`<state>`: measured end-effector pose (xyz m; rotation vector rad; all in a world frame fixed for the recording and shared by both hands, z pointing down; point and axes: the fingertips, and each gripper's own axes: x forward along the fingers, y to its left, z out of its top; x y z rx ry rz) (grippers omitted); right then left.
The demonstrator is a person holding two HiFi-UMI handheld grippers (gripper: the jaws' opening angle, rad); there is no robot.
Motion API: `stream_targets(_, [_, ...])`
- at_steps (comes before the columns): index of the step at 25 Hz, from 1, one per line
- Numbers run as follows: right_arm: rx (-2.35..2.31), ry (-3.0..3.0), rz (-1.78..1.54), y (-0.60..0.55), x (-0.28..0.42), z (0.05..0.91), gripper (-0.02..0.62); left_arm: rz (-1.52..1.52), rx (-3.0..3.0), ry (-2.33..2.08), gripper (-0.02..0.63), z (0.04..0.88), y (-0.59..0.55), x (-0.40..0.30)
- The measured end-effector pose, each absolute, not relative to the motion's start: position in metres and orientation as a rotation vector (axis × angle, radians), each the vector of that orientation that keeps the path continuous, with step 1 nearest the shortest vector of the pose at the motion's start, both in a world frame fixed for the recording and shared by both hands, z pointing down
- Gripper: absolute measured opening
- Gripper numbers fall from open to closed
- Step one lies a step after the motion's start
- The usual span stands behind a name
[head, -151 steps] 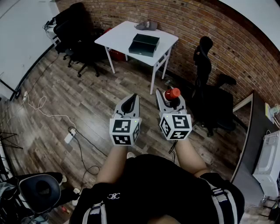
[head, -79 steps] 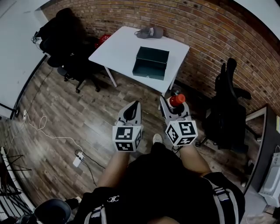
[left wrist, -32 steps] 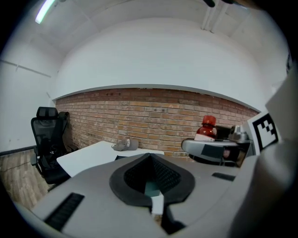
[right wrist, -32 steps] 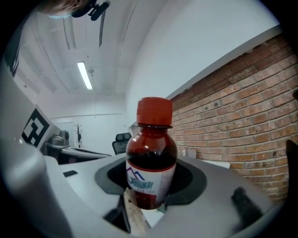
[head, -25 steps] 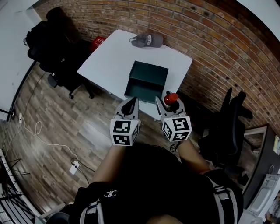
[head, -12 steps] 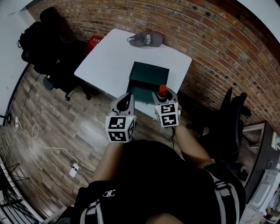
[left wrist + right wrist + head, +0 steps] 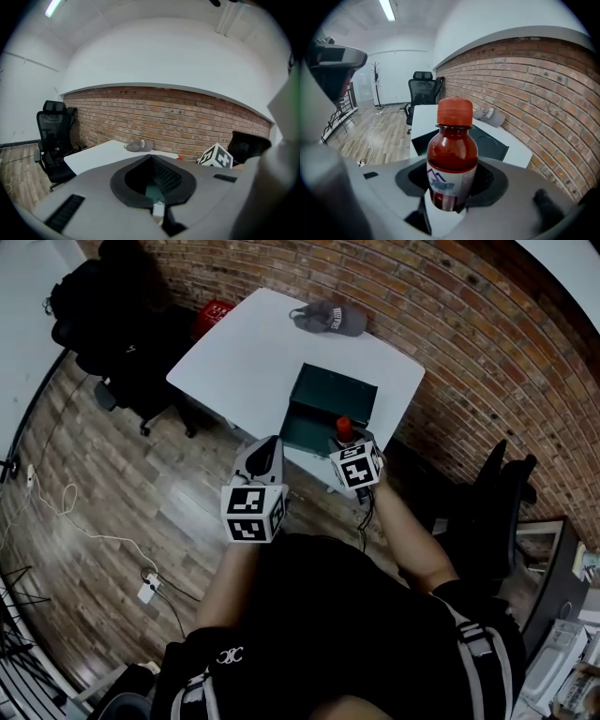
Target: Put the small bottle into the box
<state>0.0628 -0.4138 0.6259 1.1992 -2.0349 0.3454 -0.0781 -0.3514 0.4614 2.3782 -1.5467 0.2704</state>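
One small bottle (image 7: 452, 152), red cap (image 7: 454, 112), dark red liquid, white label (image 7: 449, 180)

The box (image 7: 330, 412) is being carried on the tabletop (image 7: 253, 352), toward its near edge, the cap (image 7: 330, 317) lying behind it. The small bottle (image 7: 343, 427) is being held upright in the right tongs (image 7: 347, 439) at the box's near right corner. The left tongs (image 7: 267, 452) are being held leftward, short of the tabletop.
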Motion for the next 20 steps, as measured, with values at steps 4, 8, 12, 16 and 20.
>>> stream_targets(4, [1.178,-1.996,0.378,-0.422,0.062,0.646,0.207,0.284,2.347,-1.572,0.012,0.467,-0.35,-0.091])
stream_targets(8, [1.156,-1.966,0.414,-0.429,0.063,0.663,0.207,0.297,2.318,-1.59,0.012,0.473,-0.348,-0.102])
stream_targets(12, [1.138,-1.888,0.414,-0.438,0.074,0.681,0.207,0.292,2.294,-1.599,0.012,0.475,-0.353,-0.112])
stream_targets(16, [1.078,-1.821,0.374,-0.44,0.082,0.701,0.207,0.294,2.29,-1.607,0.012,0.474,-0.357,-0.118])
stream_targets(20, [0.991,-1.756,0.295,-0.44,0.085,0.715,0.207,0.298,2.291,-1.596,0.012,0.476,-0.36,-0.12])
